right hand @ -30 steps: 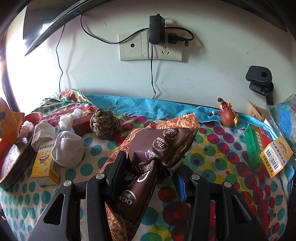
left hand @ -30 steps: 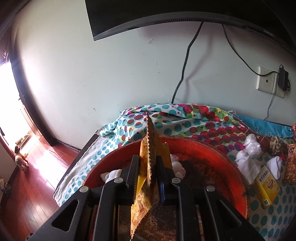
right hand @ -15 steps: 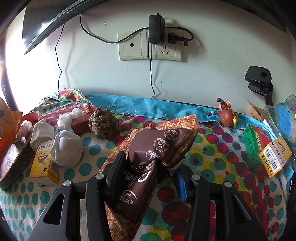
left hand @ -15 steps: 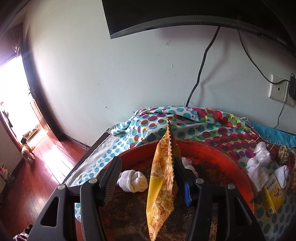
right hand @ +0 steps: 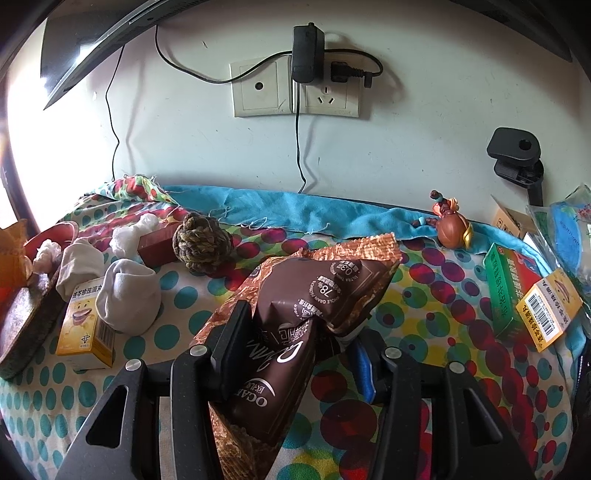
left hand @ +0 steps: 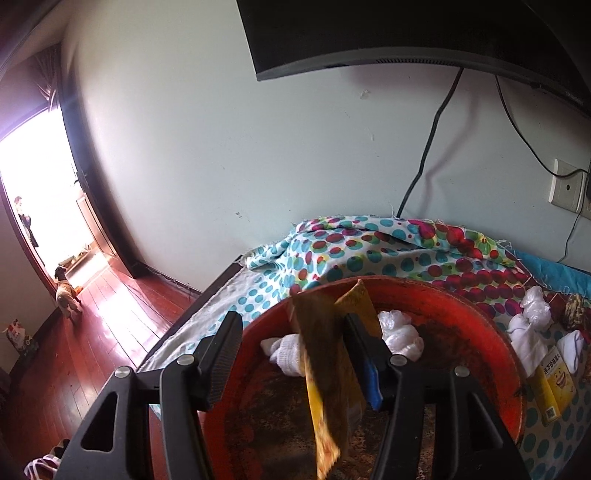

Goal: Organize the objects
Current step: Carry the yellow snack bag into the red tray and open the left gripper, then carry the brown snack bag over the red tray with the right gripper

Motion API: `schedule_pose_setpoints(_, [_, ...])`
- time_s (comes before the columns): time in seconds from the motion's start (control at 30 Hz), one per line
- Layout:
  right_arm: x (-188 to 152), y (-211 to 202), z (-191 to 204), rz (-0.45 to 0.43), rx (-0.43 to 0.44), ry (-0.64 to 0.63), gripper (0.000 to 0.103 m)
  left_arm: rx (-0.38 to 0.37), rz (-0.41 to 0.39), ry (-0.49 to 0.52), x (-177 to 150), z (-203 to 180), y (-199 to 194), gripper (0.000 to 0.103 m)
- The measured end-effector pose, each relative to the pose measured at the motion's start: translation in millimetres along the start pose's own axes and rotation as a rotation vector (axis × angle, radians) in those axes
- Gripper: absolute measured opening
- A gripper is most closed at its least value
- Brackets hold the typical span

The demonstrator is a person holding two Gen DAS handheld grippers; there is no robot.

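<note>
My left gripper (left hand: 291,332) is open above a red round tray (left hand: 495,332). A yellow-orange snack packet (left hand: 325,376) stands between the jaws, leaning on the right finger, over the tray. A white sock (left hand: 284,350) and a white plastic wad (left hand: 400,332) lie in the tray. My right gripper (right hand: 303,325) is open around a brown chocolate snack bag (right hand: 295,325) lying on the polka-dot cloth (right hand: 424,306); whether the jaws touch it I cannot tell.
On the cloth lie a rope ball (right hand: 203,243), rolled white socks (right hand: 129,299), a yellow carton (right hand: 86,328), a red-brown block (right hand: 155,247), a figurine (right hand: 452,232) and a green box (right hand: 513,295). A wall socket (right hand: 295,88) and a monitor (left hand: 406,33) are behind.
My left gripper has opened and let go of the yellow-orange packet, which now tilts over the tray. The left view has swung left. The right gripper has not moved.
</note>
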State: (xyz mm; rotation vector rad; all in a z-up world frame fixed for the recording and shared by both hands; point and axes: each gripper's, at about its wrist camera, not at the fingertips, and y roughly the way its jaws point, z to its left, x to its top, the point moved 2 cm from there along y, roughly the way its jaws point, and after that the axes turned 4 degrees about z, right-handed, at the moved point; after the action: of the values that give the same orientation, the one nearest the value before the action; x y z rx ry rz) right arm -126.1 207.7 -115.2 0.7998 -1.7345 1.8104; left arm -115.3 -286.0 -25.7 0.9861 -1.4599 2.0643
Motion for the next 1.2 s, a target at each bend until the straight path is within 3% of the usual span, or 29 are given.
schedule_pose_setpoints(0.27, [0,-2,3,0.001,-0.004,0.000,0.048,0.007,0.005,0.012,-6,3,-6,0.058])
schedule_pose_setpoints(0.77, [-1,-8,10,-0.042,-0.046,-0.045,0.047,-0.098,0.053,-0.014,-35,-24,-21,0.058])
schedule_pose_setpoints(1.2, [-2,-10,5,-0.054,-0.051,-0.010,0.046,-0.102,0.013,0.044,-49,-59,-54,0.058])
